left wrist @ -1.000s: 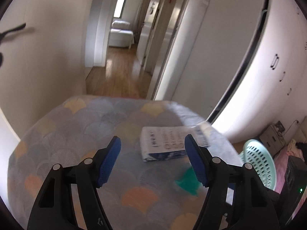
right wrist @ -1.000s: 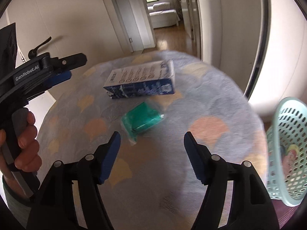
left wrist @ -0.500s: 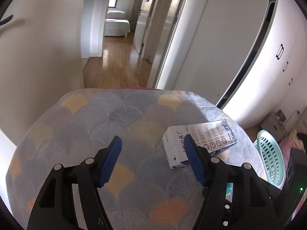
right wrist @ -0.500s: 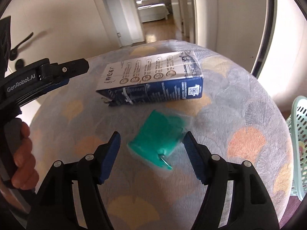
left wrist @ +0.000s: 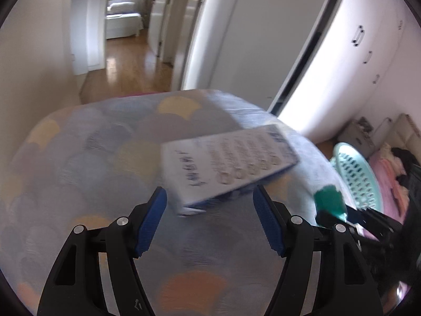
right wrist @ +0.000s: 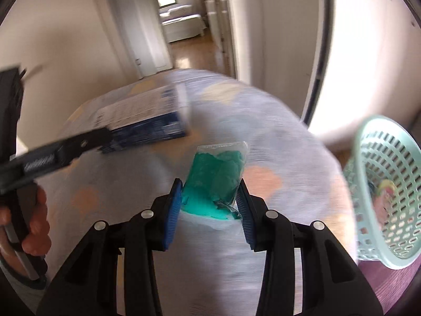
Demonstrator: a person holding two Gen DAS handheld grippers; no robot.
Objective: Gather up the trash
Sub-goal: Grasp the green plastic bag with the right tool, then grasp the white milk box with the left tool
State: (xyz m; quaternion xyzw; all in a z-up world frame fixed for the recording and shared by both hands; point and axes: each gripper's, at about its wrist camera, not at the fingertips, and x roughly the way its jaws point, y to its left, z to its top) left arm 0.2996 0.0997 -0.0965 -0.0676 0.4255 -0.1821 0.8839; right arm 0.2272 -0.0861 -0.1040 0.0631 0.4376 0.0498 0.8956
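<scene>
Only the right wrist view shows the grip itself: the right gripper [right wrist: 209,197] has its blue pads closed against both sides of the green packet [right wrist: 215,181], above the patterned table [right wrist: 276,142]. Its mint basket [right wrist: 379,192] stands just off the table's right edge, with scraps visible inside. From the left wrist view, the left gripper [left wrist: 209,218] is spread wide and holds nothing, the blue-and-white carton [left wrist: 226,168] lying on the table just ahead of its fingers.
</scene>
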